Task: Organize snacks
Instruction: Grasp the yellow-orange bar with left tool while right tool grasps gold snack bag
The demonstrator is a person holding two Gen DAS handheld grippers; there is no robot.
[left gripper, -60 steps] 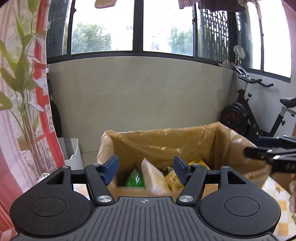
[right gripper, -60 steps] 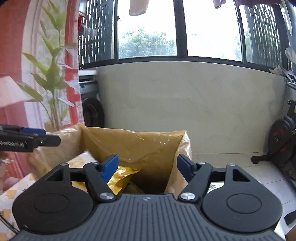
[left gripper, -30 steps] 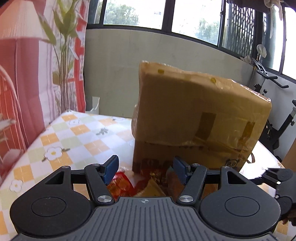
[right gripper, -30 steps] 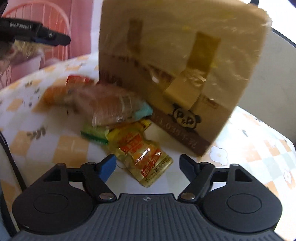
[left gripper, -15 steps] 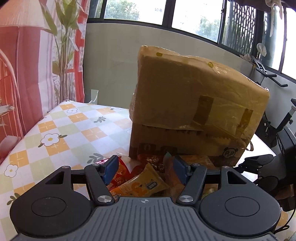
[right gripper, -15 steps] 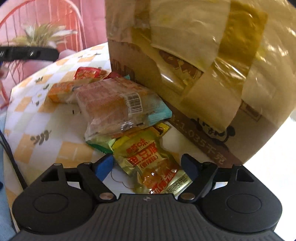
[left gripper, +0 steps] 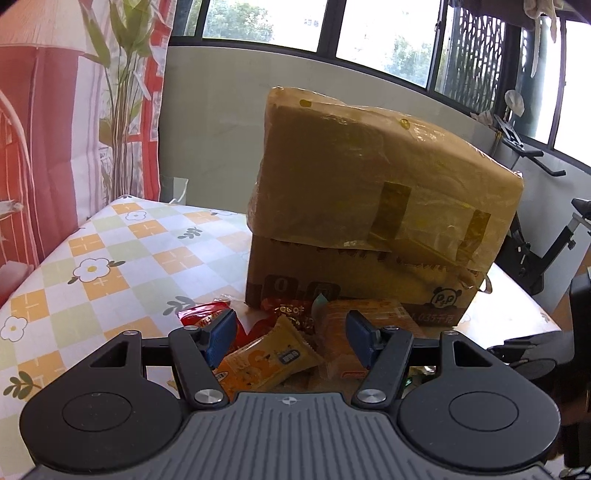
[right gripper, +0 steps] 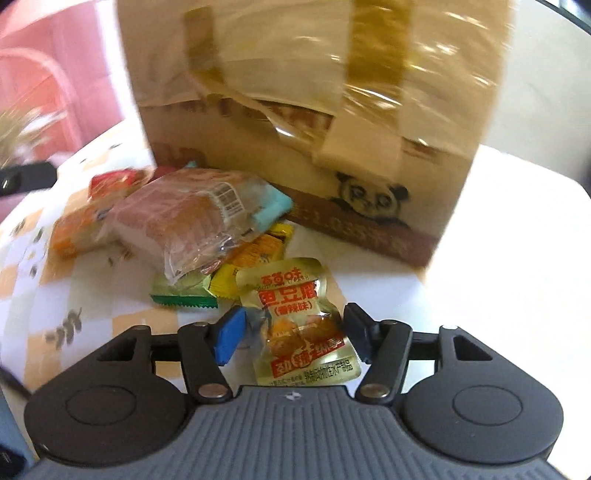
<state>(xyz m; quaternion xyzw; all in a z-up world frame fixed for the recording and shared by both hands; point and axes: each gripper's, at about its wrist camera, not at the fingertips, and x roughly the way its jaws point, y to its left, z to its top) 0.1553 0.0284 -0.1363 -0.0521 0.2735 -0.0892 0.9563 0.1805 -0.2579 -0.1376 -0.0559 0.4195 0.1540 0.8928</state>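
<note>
Jaws apart, snack pile (right gripper: 207, 236) partly blurred

Floral curtain (left gripper: 74, 110), exercise bike (left gripper: 546, 236), windows (left gripper: 384, 33).

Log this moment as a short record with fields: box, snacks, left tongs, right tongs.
box: cardboard box wrapped in tape, on the checked tablecloth
snacks: loose pile in front of the box
left tongs: open, over an orange packet
right tongs: open, either side of a clear golden pouch
</note>
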